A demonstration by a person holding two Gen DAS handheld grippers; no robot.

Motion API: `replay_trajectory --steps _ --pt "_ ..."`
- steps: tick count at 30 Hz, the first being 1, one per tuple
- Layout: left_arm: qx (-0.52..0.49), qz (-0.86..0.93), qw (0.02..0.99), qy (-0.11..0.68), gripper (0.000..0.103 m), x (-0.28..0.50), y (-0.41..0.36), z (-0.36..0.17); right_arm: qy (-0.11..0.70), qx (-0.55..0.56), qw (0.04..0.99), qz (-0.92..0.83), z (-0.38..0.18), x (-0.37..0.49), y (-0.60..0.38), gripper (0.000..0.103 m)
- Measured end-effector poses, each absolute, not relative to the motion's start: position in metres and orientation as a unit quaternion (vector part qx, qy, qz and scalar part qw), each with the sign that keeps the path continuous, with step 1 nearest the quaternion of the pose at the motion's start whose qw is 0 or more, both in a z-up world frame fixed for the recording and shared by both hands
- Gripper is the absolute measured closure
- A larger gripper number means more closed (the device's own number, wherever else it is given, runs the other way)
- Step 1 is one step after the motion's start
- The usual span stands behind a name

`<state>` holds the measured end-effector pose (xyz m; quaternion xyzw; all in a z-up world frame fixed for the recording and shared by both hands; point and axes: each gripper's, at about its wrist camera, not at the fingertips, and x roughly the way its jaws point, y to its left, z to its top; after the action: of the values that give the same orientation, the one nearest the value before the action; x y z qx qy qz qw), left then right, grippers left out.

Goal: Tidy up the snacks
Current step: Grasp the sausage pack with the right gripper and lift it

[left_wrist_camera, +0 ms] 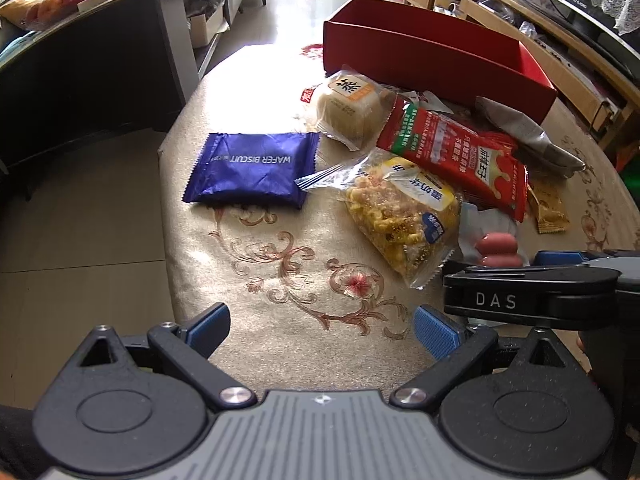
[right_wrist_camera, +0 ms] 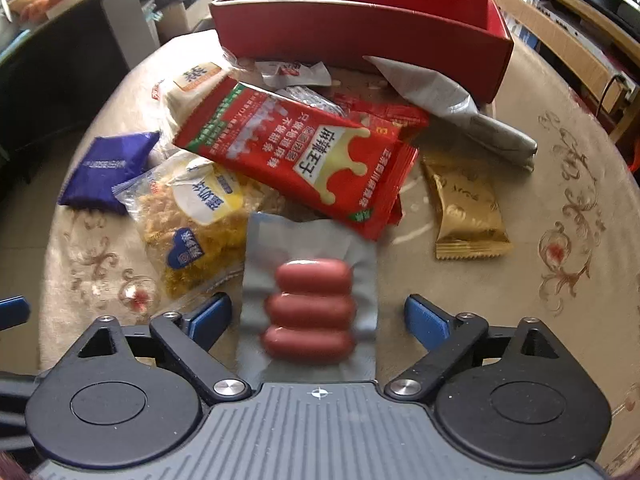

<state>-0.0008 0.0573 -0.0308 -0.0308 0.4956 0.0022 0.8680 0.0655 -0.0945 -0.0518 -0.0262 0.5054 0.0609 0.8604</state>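
Observation:
Snacks lie on a beige patterned table in front of an open red box (right_wrist_camera: pixel 360 16). A clear pack of three sausages (right_wrist_camera: pixel 310 304) lies between the wide-open fingers of my right gripper (right_wrist_camera: pixel 318 316), untouched by the pads. Behind it are a red spicy-strip packet (right_wrist_camera: pixel 296 152), a yellow crispy-snack bag (right_wrist_camera: pixel 192 216), a blue wafer biscuit pack (right_wrist_camera: pixel 104 168), a bread pack (right_wrist_camera: pixel 196 80), a gold candy (right_wrist_camera: pixel 464 208) and a silver wrapper (right_wrist_camera: pixel 448 108). My left gripper (left_wrist_camera: pixel 322 330) is open and empty above bare cloth, near the wafer pack (left_wrist_camera: pixel 252 168) and the snack bag (left_wrist_camera: pixel 400 212).
The red box (left_wrist_camera: pixel 436 60) stands at the far side of the table. The table's left edge (left_wrist_camera: pixel 164 200) drops to a tiled floor. A dark counter (left_wrist_camera: pixel 80 60) is at the left, wooden shelves (left_wrist_camera: pixel 560 40) at the right. The right gripper's body (left_wrist_camera: pixel 532 296) is close beside my left one.

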Motion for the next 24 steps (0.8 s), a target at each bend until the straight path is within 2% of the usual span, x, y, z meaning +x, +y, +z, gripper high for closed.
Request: replay_trajectory --steps 2,3,12,18,24 --pt "-0.033 -0.001 0.868 0.495 0.007 0.000 0.057 -0.030 0.505 -0.029 0.861 0.060 -0.049 0.064 -0.098 0.019" --pt "-0.034 -0.003 0.868 0.495 0.007 0.000 0.057 -0.030 0.504 -0.031 0.861 0.060 -0.047 0.063 -0.102 0.028" --pt "-0.030 -0.011 0.871 0.491 0.007 0.003 0.049 -0.026 0.516 -0.003 0.853 0.075 -0.037 0.035 -0.142 0.029" --pt "-0.054 -0.050 0.869 0.488 0.007 0.017 0.030 -0.015 0.510 -0.031 0.856 0.075 -0.028 0.019 -0.158 0.029" --pt "-0.026 -0.063 0.880 0.470 0.007 0.033 0.014 0.000 0.507 -0.032 0.860 0.052 -0.027 0.016 -0.186 0.029"
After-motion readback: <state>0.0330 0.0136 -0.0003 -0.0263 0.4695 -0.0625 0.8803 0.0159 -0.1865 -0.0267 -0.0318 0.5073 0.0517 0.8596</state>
